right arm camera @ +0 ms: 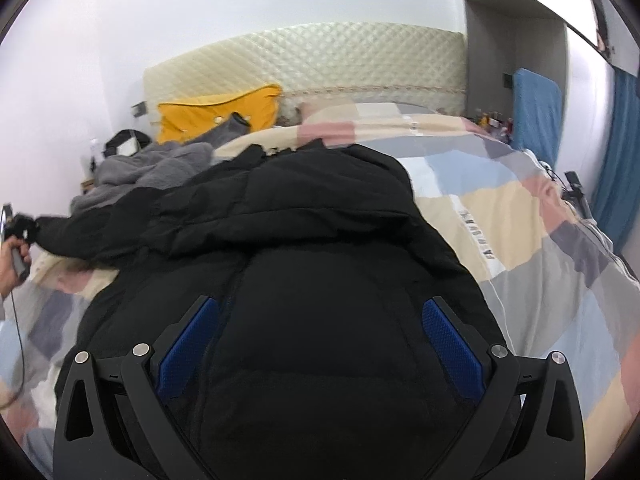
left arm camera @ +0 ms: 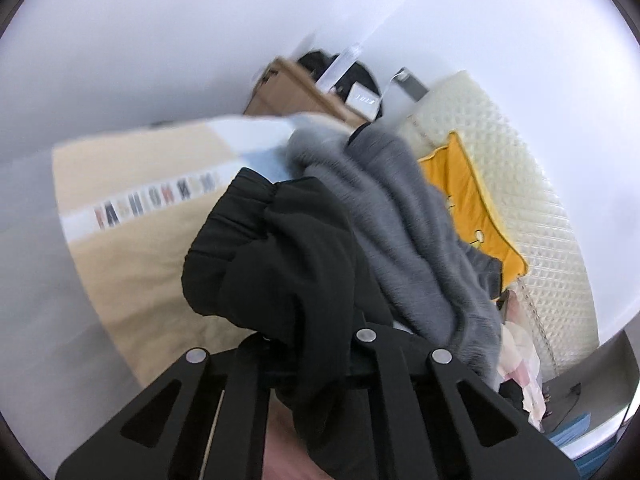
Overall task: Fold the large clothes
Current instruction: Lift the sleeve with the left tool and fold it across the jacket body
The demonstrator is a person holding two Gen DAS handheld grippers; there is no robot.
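A large black padded jacket (right arm camera: 320, 248) lies spread on the patchwork bed cover (right arm camera: 520, 208). My right gripper (right arm camera: 320, 316) is open, its blue pads (right arm camera: 448, 344) wide apart just above the jacket's body. My left gripper (left arm camera: 308, 344) is shut on the black jacket's sleeve (left arm camera: 280, 248), whose elastic cuff bunches above the fingers. In the right wrist view the left gripper (right arm camera: 20, 232) shows at the far left edge, holding the sleeve end stretched out sideways.
A grey fleece garment (left arm camera: 408, 224) lies heaped beside the jacket, also in the right wrist view (right arm camera: 160, 168). A yellow pillow (right arm camera: 224, 112) leans on the quilted cream headboard (right arm camera: 320, 60). A cardboard box (left arm camera: 292, 92) stands by the wall. Blue curtain (right arm camera: 616, 152) at right.
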